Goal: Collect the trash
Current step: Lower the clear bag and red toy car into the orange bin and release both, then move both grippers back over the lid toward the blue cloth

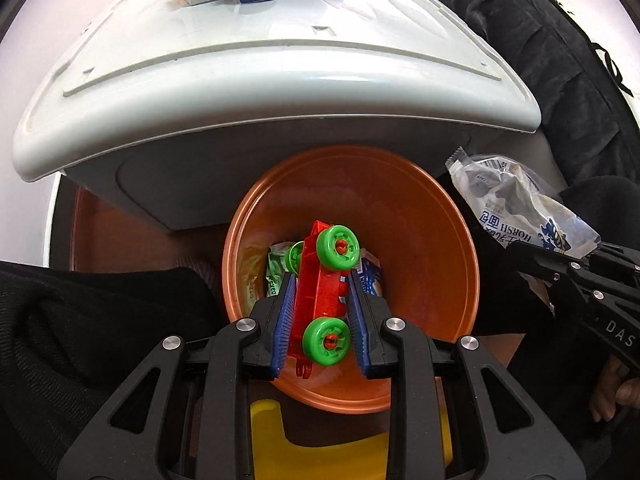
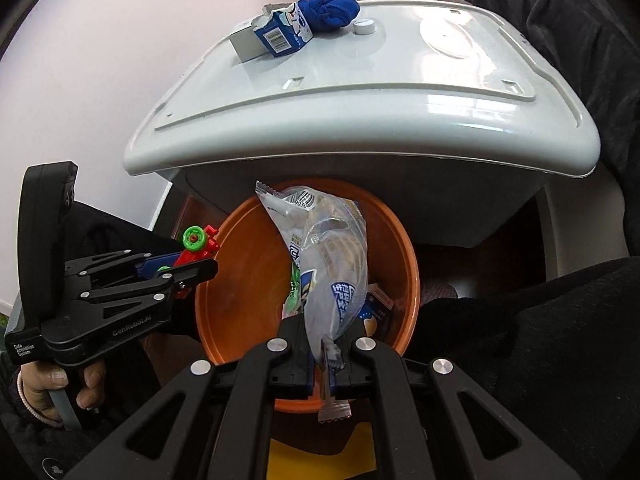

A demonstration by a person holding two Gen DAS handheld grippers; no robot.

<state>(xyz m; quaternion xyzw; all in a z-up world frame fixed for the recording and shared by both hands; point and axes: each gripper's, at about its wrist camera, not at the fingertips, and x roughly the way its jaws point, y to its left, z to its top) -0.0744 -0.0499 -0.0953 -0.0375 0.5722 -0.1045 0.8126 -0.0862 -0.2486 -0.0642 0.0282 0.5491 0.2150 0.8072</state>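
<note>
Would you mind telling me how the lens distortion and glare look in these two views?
Left wrist view: strong fisheye bends the white lid into an arc, corners dark; the red toy car in the left tool is sharp. Right wrist view: same bowing, window glare on the lid's right side, reflections on the plastic wrapper.

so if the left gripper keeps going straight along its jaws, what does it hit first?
Probably the wrappers lying in the bottom of the orange bin: the left gripper, shut on the red toy car, points into its mouth. Depth unclear.
</note>
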